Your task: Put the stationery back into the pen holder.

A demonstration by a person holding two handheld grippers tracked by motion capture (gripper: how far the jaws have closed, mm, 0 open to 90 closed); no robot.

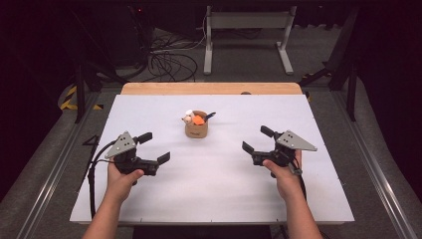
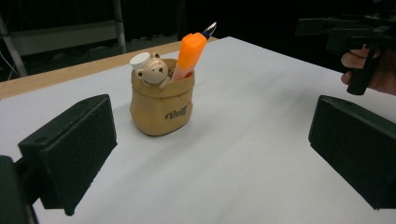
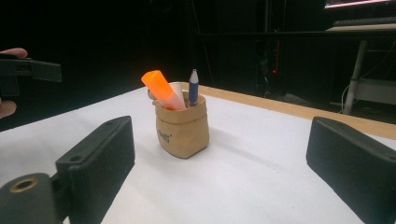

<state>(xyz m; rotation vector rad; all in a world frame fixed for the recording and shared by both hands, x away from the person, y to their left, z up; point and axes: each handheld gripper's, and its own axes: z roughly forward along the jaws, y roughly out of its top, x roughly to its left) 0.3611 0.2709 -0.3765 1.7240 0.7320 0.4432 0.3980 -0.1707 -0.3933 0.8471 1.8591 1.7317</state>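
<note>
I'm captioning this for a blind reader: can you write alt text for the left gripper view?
A small tan pouch stands upright on a white table, holding an orange marker, a pen and a bear figure. The left gripper frames it with open black jaws.

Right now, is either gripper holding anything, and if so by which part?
Nothing is held. The left gripper and right gripper both hover open above the table, apart from the tan pouch of pens between them.

The high view looks forward and down on the white counter [image 1: 214, 189]. Both gripper views sit low, facing inward from opposite sides, and share the small tan fabric pouch [image 2: 161, 109] [image 3: 183, 128].
</note>
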